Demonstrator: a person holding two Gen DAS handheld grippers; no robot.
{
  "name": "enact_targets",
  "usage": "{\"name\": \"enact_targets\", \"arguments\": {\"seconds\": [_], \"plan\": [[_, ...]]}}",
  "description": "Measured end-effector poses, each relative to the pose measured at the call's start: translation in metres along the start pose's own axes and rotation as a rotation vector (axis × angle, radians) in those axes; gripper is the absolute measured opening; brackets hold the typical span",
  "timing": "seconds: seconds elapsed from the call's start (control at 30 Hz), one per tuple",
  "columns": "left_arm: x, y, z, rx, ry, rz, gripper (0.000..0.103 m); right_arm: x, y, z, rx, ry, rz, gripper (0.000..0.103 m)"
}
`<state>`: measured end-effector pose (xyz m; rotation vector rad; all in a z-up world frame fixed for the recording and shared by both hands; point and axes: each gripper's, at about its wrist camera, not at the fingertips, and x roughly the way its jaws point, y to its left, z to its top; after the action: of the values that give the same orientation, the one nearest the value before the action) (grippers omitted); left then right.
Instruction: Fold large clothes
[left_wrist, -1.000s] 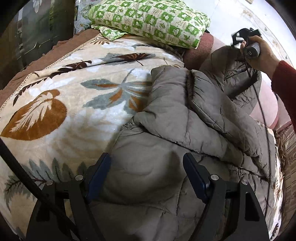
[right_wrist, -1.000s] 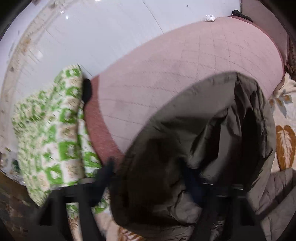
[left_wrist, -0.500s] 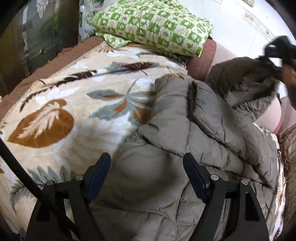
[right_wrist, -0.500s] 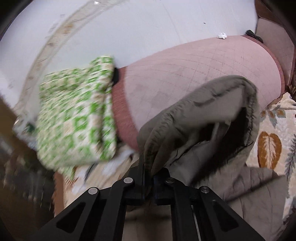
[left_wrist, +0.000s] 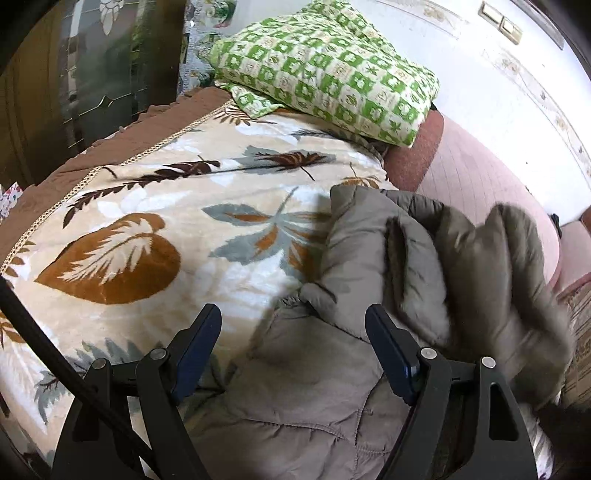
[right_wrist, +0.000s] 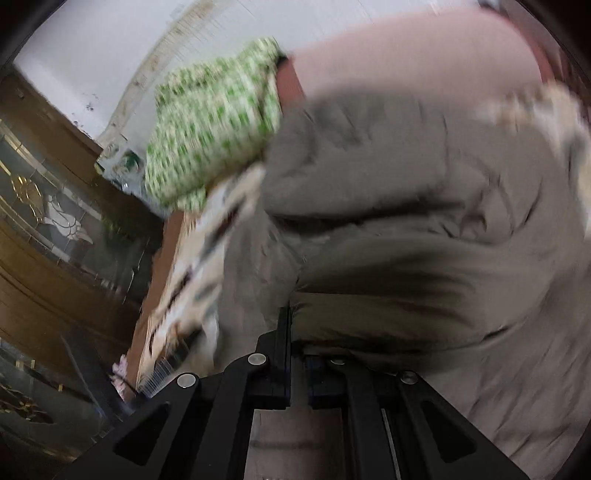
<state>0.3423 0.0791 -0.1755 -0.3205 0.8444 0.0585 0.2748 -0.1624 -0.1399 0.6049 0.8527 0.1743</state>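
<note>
So there's this big grey-green quilted jacket (left_wrist: 332, 398) lying on a bed, spread over a cream blanket with a brown and teal leaf print (left_wrist: 155, 236), toward the side next to a pink padded headboard or bench thing (left_wrist: 480, 177). One chunk of the jacket is doubled over on top of the rest, so there's a puffy fold sitting in the middle and another lump, pretty blurred, at the right edge of the left camera's view. The left gripper (left_wrist: 293, 332) hangs over the near part of the jacket with its blue-padded fingers (left_wrist: 199, 343) spread wide, nothing pinched between them, and I can't tell if they touch the fabric. The right gripper (right_wrist: 297, 332) is clamped tight, jaws basically together, with a fold of the jacket (right_wrist: 424, 229) caught right at the tips; that view is really smeared so details are mushy. A green and white checked pillow (left_wrist: 332, 70) sits at the head of the bed, well apart from the jacket, and there's a dark wooden cabinet with glass doors (right_wrist: 44, 229) off to the side.
</note>
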Motion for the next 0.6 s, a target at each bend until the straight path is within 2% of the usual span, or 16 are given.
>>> {"name": "enact_targets", "arguments": {"seconds": [0.13,0.23,0.27,0.3,0.33,0.37,0.4,0.43,0.47,0.6], "plan": [[-0.001,0.0,0.0,0.007,0.002,0.006,0.079,0.043,-0.028,-0.023,0.046,0.018,-0.044,0.007],[-0.005,0.001,-0.002,0.025,-0.006,0.014,0.079,0.064,-0.048,-0.018,0.053,0.051,-0.056,0.011],[-0.006,0.002,-0.003,0.032,-0.008,0.019,0.079,0.062,-0.054,-0.016,0.074,0.055,-0.033,0.016],[-0.006,0.002,-0.003,0.034,-0.008,0.02,0.079,0.056,-0.056,-0.014,0.087,0.055,-0.031,0.02],[-0.007,0.002,-0.003,0.033,-0.007,0.018,0.079,0.044,-0.053,-0.013,0.078,0.037,-0.04,0.03],[-0.007,0.005,-0.003,0.028,-0.004,0.013,0.079,0.03,-0.047,-0.013,0.041,0.014,-0.056,0.044],[-0.007,0.004,-0.004,0.023,-0.003,0.013,0.079,0.017,-0.04,-0.014,-0.004,-0.005,-0.07,0.053],[-0.008,0.005,-0.004,0.017,-0.001,0.012,0.079,0.0,-0.03,-0.018,-0.065,-0.027,-0.084,0.067],[-0.008,0.006,-0.004,0.012,0.002,0.011,0.079,-0.019,-0.022,-0.023,-0.12,-0.048,-0.089,0.072],[-0.01,0.008,-0.003,-0.017,0.013,-0.016,0.079,-0.071,-0.005,-0.028,-0.236,-0.091,-0.056,0.072]]}}
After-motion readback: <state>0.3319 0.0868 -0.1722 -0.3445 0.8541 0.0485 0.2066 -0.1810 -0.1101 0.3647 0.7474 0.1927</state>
